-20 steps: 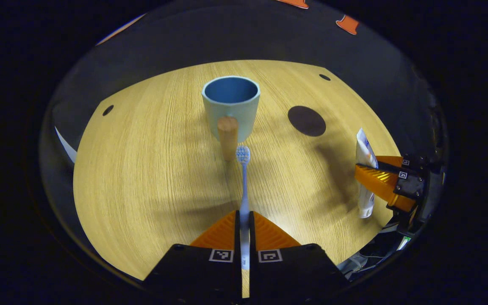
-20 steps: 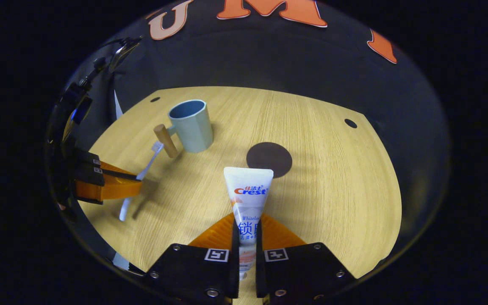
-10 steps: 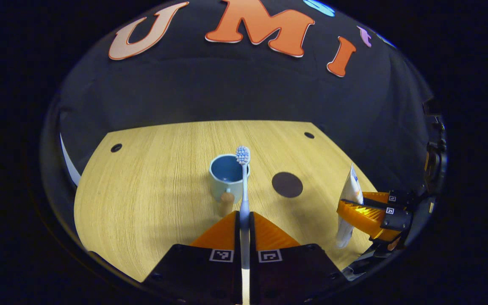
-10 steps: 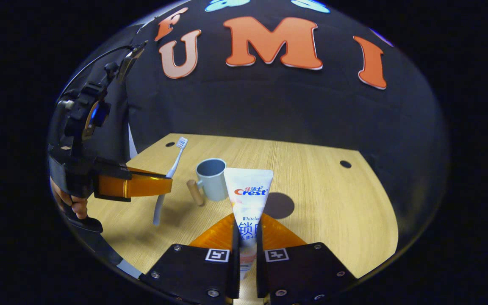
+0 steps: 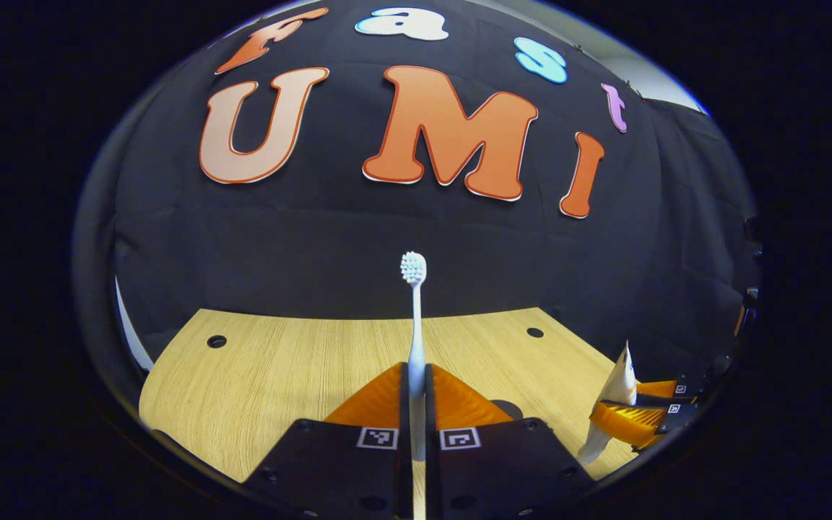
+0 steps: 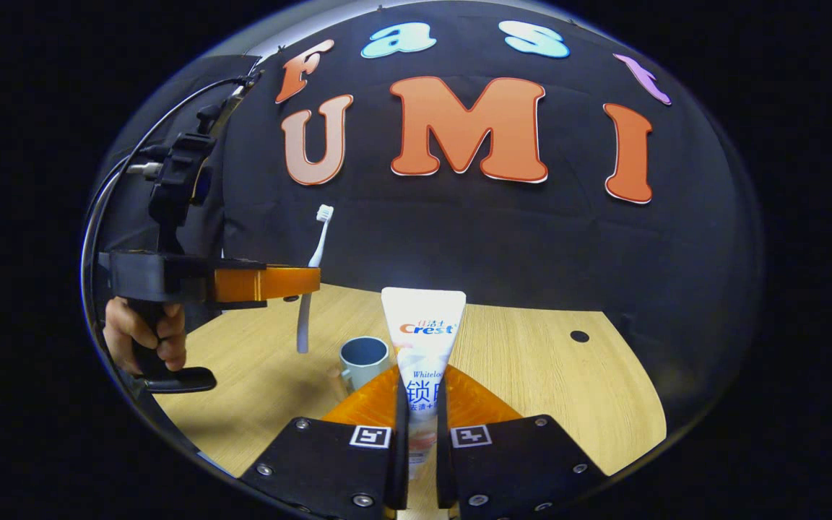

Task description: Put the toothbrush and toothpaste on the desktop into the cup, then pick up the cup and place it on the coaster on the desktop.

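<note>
My left gripper (image 5: pixel 416 375) is shut on a pale blue toothbrush (image 5: pixel 414 318), which stands upright with its white bristles on top. From the right gripper view, that left gripper (image 6: pixel 300 283) holds the toothbrush (image 6: pixel 315 260) high above the wooden desktop (image 6: pixel 531 361). My right gripper (image 6: pixel 419 379) is shut on a white toothpaste tube (image 6: pixel 422 332), flat end up. The pale blue cup (image 6: pixel 363 360) stands on the desk just left of the tube, below the toothbrush. In the left gripper view the right gripper (image 5: pixel 633 415) and its tube (image 5: pixel 614 397) sit at the lower right. A sliver of the dark coaster (image 5: pixel 508 409) peeks beside my finger.
A hand (image 6: pixel 141 339) grips the left gripper's handle at the left of the right gripper view. The desktop (image 5: pixel 279 368) has small dark holes (image 5: pixel 217 341) near its back corners. The black cloth wall rises behind the desk.
Both grippers rose and tilted up, lifting the toothbrush and the toothpaste well above the desk. The cup dropped out of the left gripper view and sank lower in the right gripper view.
</note>
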The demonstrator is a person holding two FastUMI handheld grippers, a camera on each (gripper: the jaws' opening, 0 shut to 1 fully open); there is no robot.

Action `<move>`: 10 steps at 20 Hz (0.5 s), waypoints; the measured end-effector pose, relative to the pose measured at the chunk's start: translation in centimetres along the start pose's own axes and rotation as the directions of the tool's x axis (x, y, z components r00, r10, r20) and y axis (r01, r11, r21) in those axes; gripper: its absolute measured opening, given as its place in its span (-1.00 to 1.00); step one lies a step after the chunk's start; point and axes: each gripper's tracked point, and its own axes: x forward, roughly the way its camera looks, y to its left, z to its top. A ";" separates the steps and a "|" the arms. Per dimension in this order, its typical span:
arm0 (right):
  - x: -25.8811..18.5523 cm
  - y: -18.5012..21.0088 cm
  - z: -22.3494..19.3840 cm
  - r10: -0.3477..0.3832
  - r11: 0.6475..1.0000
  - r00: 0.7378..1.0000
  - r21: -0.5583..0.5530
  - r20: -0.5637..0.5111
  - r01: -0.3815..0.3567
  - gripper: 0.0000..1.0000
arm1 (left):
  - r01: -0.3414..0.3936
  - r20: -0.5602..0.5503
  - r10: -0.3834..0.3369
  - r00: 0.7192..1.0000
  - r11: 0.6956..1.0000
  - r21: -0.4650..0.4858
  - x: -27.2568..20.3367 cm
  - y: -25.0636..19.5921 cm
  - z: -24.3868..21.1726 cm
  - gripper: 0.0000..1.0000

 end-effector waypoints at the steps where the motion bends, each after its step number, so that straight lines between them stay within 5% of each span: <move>1: 0.2 -0.2 0.1 0.004 1.000 1.000 0.013 0.011 -0.004 -0.67 | 0.001 0.025 -0.001 1.000 1.000 0.004 0.6 -0.2 0.5 -0.87; 10: 3.6 -2.4 3.9 -0.043 0.999 0.992 -0.005 0.115 0.044 -0.68 | 0.003 0.197 -0.009 0.980 0.999 0.032 7.3 0.6 2.3 -0.87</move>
